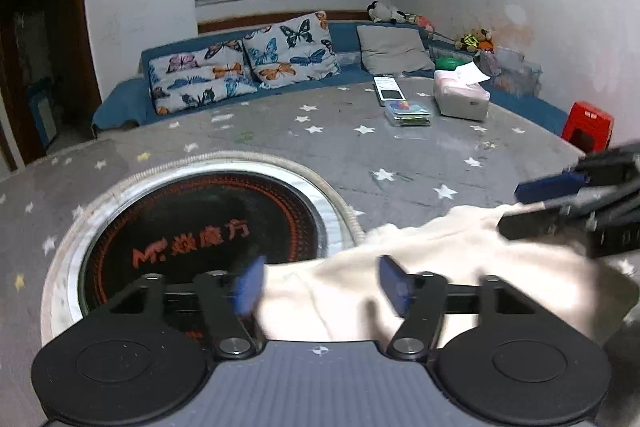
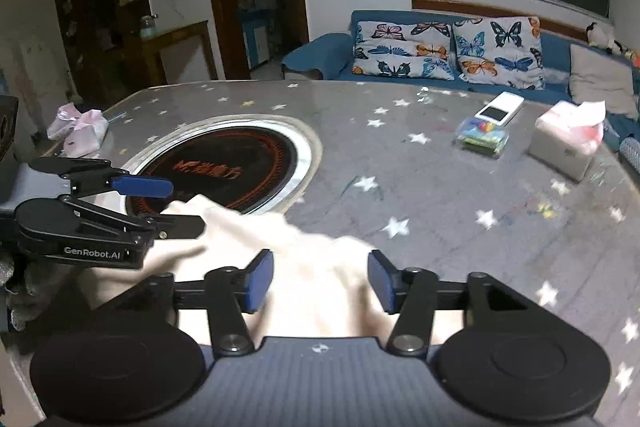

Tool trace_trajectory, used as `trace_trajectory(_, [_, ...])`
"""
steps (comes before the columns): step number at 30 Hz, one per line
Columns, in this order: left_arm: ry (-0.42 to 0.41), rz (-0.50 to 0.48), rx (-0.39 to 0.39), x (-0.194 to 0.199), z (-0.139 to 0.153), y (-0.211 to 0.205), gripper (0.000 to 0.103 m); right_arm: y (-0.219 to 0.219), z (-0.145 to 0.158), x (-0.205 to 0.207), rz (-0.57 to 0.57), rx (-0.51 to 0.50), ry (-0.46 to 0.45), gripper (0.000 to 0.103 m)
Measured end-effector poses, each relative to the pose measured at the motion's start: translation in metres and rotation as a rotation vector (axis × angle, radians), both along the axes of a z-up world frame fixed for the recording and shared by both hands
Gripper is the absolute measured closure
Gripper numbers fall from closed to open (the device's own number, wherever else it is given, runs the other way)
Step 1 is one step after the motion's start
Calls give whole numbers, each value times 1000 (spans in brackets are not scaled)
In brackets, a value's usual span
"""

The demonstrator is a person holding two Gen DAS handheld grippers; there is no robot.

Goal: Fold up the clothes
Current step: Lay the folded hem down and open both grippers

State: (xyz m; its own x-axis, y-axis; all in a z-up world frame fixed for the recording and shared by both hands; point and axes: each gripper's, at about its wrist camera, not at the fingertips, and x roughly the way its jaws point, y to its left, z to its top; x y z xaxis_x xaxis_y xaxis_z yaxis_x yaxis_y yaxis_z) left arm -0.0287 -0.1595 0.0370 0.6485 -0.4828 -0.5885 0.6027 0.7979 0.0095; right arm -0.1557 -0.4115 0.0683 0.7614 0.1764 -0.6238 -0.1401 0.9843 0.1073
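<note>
Left wrist: L gripper (image 1: 318,281) open over cream garment (image 1: 432,251), R gripper (image 2: 320,279) open.

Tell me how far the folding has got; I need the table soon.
Nothing looks folded yet: the cream fabric garment lies bunched on the grey star-patterned table cover, part of it over the round black inset cooktop. In hand: the left gripper and the right gripper are both open over the cloth, neither clamped on it. Spreading, folding and stacking all remain.
</note>
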Motion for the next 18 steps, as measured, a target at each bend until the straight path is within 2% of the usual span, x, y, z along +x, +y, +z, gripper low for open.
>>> trace_trajectory(4, [13, 1, -12, -5, 0, -4, 27, 2, -14, 1, -13, 31, 27, 49])
trace_trajectory(11, [51, 69, 31, 12, -10, -18, 22, -11, -29, 6, -88, 82, 62, 48])
trace_trajectory(14, [52, 86, 37, 17, -12, -21, 12, -6, -22, 0, -87, 51, 35, 40])
trace_trajectory(17, [70, 115, 52, 23, -19, -23, 9, -1, -22, -2, -76, 39, 32, 29])
trace_trajectory(18, [78, 125, 55, 25, -21, -24, 8, 1, -24, -1, -79, 32, 36, 29])
